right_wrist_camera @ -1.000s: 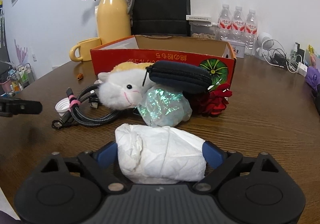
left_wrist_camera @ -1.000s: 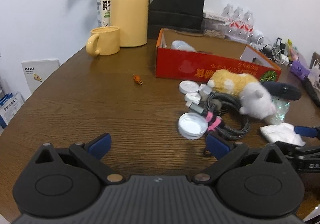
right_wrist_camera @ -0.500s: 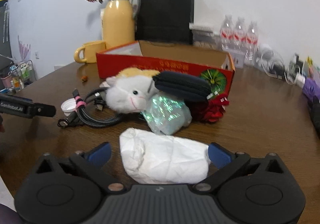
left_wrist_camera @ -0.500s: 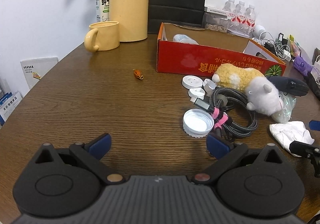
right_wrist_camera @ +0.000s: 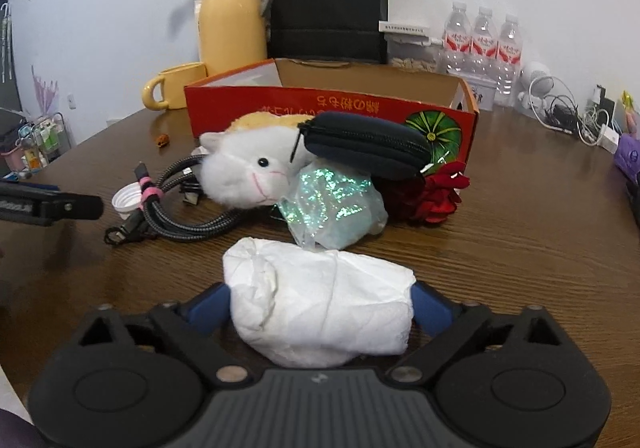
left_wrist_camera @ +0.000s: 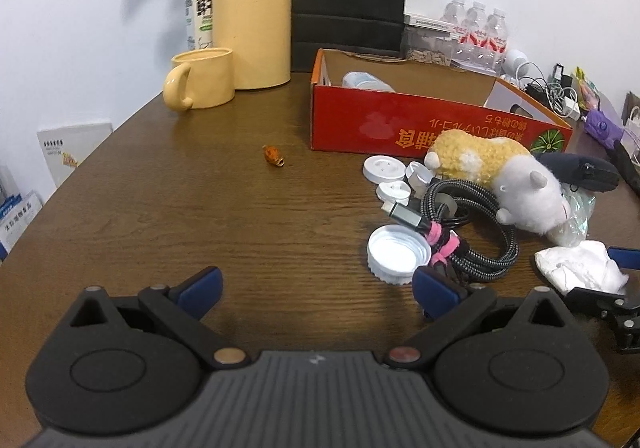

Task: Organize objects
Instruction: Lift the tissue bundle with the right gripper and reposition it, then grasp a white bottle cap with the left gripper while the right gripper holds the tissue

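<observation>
My right claw (right_wrist_camera: pixel 320 304) just been closing on white wad (right_wrist_camera: pixel 320 300), blue pads touching both its ends, wad on table (right_wrist_camera: pixel 520 248) before plush (right_wrist_camera: pixel 244 171). My left claw (left_wrist_camera: pixel 316 286) open, empty, cap (left_wrist_camera: pixel 398 254) just beside right finger.

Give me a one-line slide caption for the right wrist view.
Right gripper closing around a white crumpled wad before a cluttered red box.

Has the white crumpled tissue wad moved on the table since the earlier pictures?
No. The white crumpled tissue wad lies just before the glittery green bag, as earlier.
</observation>
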Tool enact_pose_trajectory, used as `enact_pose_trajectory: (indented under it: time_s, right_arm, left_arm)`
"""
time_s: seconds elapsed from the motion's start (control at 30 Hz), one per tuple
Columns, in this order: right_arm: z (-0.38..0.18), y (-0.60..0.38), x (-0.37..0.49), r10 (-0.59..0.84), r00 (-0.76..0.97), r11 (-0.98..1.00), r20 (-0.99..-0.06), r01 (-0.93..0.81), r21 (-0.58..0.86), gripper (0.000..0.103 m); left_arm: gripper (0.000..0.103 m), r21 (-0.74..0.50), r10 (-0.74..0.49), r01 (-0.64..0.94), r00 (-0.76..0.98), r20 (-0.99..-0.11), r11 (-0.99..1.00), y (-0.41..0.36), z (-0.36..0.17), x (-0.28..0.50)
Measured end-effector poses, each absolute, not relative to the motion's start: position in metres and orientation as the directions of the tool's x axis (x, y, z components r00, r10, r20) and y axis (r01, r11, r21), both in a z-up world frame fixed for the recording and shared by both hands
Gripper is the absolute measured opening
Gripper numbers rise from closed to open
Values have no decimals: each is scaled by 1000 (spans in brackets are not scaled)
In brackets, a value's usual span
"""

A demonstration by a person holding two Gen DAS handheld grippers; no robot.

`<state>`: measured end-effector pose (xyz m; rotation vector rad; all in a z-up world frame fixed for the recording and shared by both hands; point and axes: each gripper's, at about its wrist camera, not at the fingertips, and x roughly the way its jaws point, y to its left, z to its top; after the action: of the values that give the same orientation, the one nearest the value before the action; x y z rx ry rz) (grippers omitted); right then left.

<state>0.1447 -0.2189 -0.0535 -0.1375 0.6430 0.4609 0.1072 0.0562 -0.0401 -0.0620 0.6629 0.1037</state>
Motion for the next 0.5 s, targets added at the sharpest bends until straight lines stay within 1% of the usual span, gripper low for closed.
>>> enact_pose_trajectory:
  time_s: [0.07, 0.23, 0.33, 0.4, 0.43, 0.5]
  right_arm:
    - [-53, -219, 139, 381, 708, 886, -595, -463, 18, 78]
    - [-53, -221, 133, 395, 712, 882, -581, -472, 21, 77]
    - [-52, -222, 132, 401, 713, 881, -575, -472, 31, 76]
    - [-52, -223, 130, 402, 716, 881, -570, -473, 27, 77]
    - [-52, -223, 129, 402, 717, 881, -569, -473, 25, 77]
    - [-52, -223, 128, 402, 719, 881, -567, -473, 25, 77]
  left_arm:
    - [103, -12, 80, -110, 785, -614, 994, 55, -41, 111]
    - [100, -10, 46, -66, 790, -611, 998, 50, -43, 118]
    - [96, -9, 17, -28, 799, -601, 1000, 43, -44, 118]
    - [85, 2, 11, -13, 800, -600, 1000, 40, -45, 119]
    - [82, 6, 11, -10, 798, -603, 1000, 38, -45, 121]
    - [71, 1, -1, 2, 795, -607, 1000, 38, -46, 123]
